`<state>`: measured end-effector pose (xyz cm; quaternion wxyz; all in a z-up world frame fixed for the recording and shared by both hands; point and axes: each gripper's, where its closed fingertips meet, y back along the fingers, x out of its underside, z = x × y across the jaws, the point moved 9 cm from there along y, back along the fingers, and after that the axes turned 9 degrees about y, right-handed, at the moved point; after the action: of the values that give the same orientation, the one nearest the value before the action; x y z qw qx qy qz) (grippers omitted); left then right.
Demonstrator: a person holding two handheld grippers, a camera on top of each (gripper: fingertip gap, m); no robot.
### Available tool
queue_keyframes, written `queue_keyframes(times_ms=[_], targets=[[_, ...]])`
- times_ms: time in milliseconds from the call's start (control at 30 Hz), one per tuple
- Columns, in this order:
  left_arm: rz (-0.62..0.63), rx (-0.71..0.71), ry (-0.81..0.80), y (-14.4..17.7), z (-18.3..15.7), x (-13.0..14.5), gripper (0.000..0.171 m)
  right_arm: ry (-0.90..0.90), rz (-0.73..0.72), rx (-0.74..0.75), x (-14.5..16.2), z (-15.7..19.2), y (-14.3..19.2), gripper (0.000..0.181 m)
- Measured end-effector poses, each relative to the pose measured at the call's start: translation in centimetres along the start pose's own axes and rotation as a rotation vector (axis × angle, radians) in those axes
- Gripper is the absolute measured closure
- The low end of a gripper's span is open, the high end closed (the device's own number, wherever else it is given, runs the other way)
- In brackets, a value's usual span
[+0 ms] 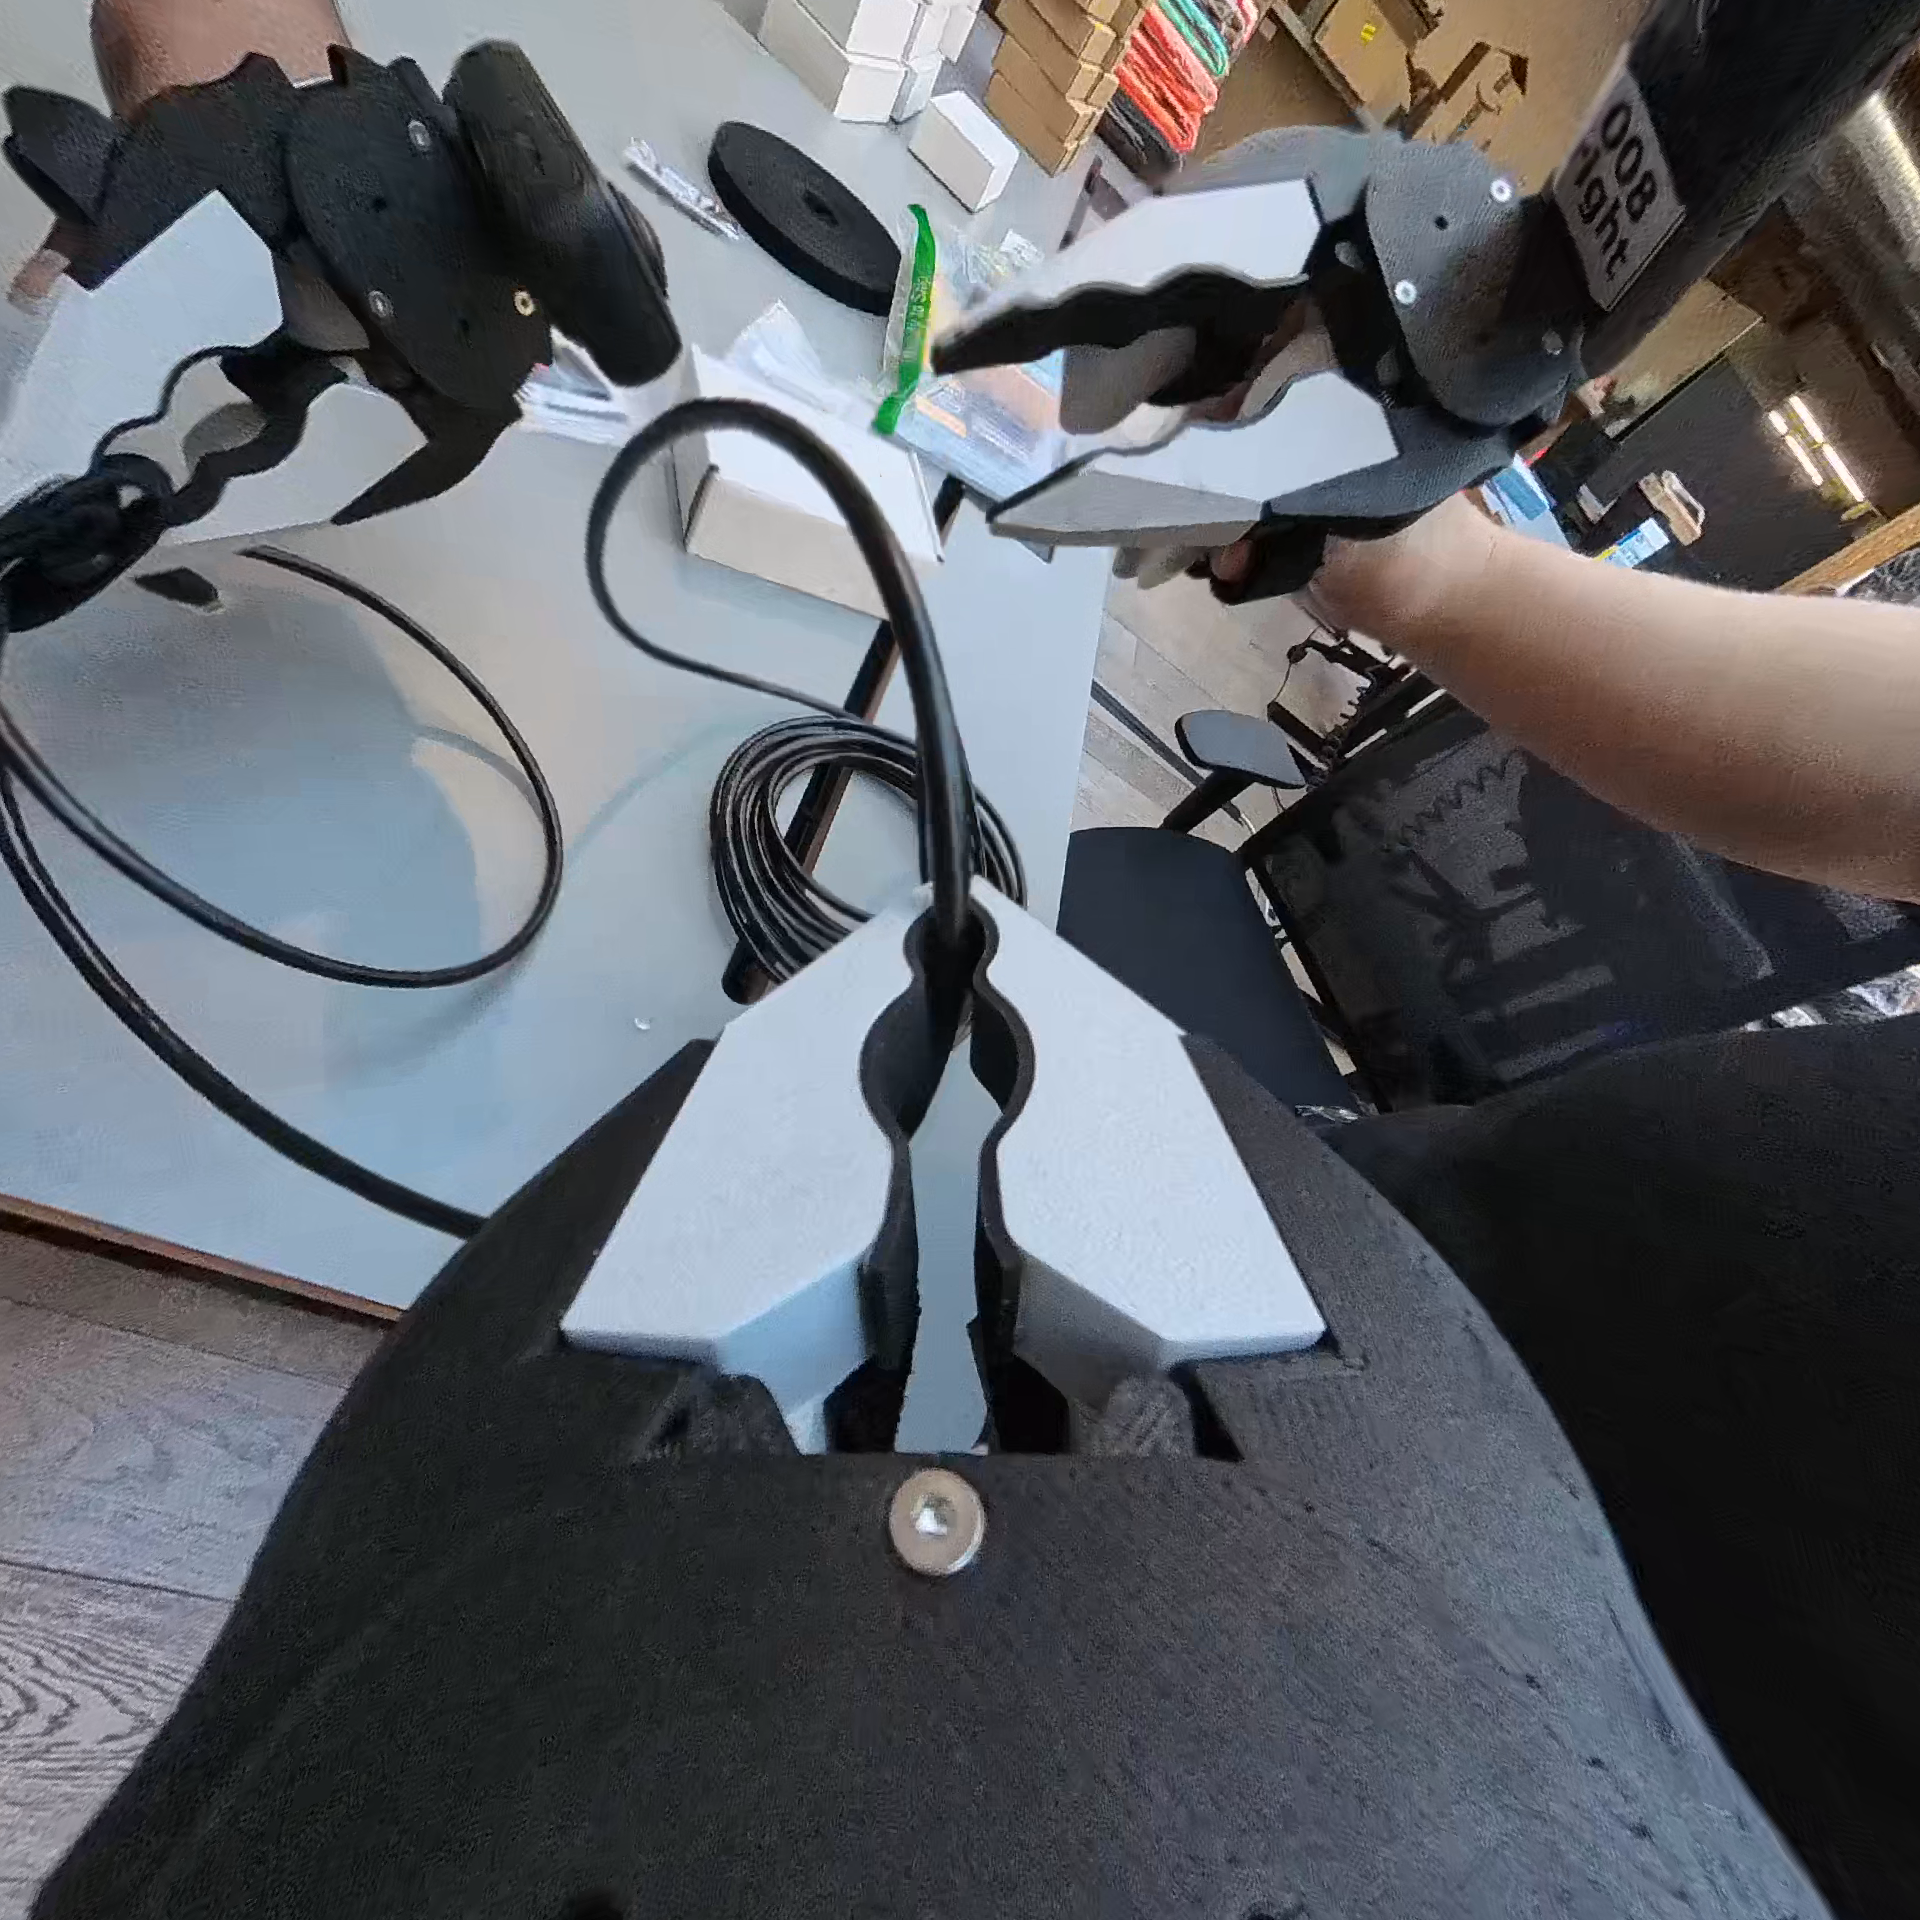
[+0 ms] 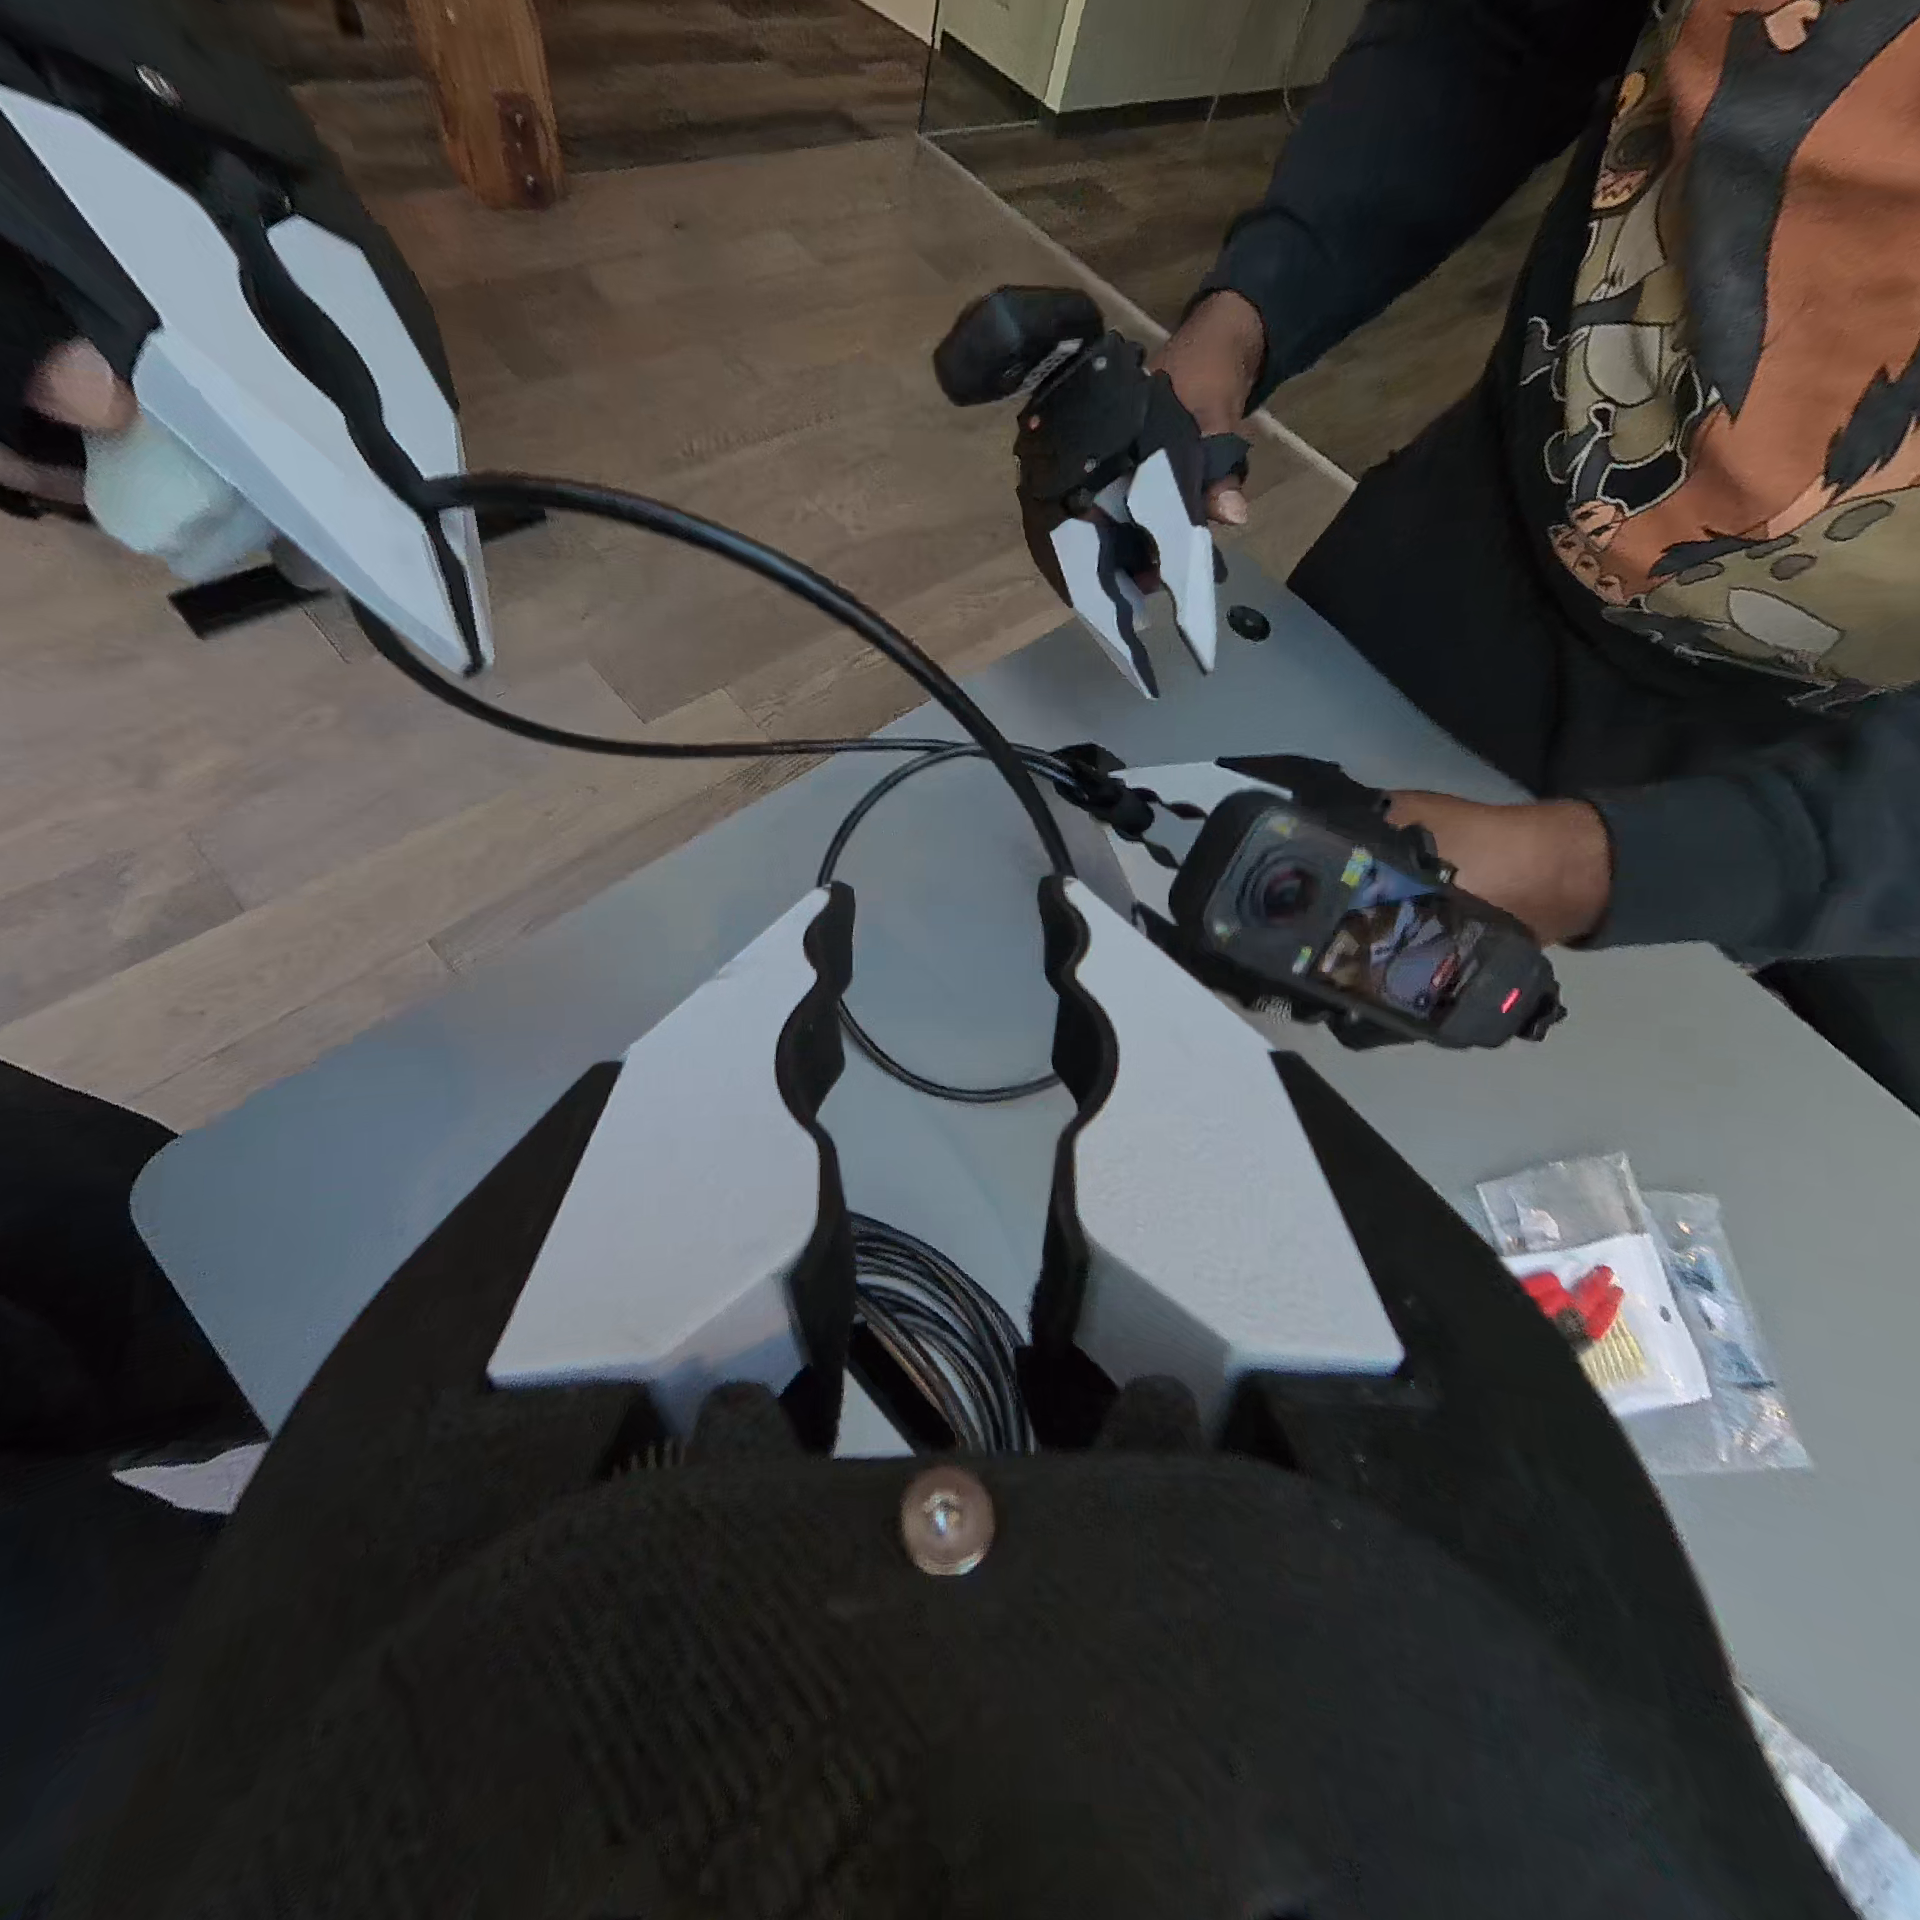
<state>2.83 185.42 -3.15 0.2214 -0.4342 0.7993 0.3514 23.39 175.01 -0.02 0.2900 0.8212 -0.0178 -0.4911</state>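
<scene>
Black cable [image 1: 914,644] sits pinched at the tips of our left gripper [image 1: 948,940], arching up above the grey table [image 1: 312,779]; a coil [image 1: 831,831] lies at the table's edge.

Right view: our right gripper [image 2: 945,899] gapes wide, holding nothing (a second person's grippers [image 2: 1143,644] crowd the far side). Open floor to the left.

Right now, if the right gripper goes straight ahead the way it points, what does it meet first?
Probably the black cable looping on the grey table, just past the open right gripper. The arching stretch held by the left gripper may cross first; depth is unclear.
</scene>
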Motion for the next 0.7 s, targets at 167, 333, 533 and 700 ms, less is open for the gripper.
queue_keyframes(times_ms=[167, 333, 533, 700], targets=[[-0.015, 0.034, 0.073, 0.6, -0.3, -2.0, 0.171, -0.125, 0.074, -0.087, 2.3, 0.8, 2.3, 0.145], [0.007, 0.024, 0.113, 0.1, -0.4, -2.9, 0.171, -0.178, 0.262, -0.044, 7.7, 3.7, 4.7, 0.14], [0.047, 0.014, 0.279, -0.9, 1.8, -1.4, 0.171, -0.36, 0.228, -0.012, 8.9, 7.9, 4.7, 0.131], [0.052, 0.04, 0.504, -2.0, 4.5, 2.0, 0.171, -0.462, 0.313, -0.112, 9.7, 10.9, 2.0, 0.134]])
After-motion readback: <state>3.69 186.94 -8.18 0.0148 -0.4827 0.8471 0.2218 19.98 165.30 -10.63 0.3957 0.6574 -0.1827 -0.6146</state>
